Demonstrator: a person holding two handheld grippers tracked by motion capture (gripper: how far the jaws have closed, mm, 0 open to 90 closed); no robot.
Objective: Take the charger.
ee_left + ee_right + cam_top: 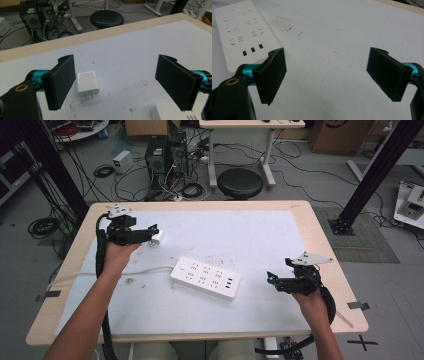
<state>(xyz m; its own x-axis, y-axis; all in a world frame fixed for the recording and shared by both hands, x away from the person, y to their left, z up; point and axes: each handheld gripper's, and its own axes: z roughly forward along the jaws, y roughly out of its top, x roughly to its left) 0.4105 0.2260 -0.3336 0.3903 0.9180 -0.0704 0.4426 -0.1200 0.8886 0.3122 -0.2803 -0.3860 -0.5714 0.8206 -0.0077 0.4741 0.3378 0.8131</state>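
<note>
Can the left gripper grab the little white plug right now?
Probably yes. The left gripper is open, and the plug lies flat on the table between its jaws, close to one of them. Nothing stands in the way.

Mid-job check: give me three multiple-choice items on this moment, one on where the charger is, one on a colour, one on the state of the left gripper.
1. Where does the white charger lie?
A. between the left gripper's fingers, on the table mat
B. plugged into the power strip
C. beside the right gripper

2. What colour is the power strip?
A. black
B. white
C. blue

3. How is the left gripper set?
A. shut on the charger
B. shut on nothing
C. open, with the charger close to one finger

Answers:
1 A, the left gripper view shows it flat on the mat between the fingers, prongs bare.
2 B, its casing is white in the high view.
3 C, the fingers stand wide apart.
</note>
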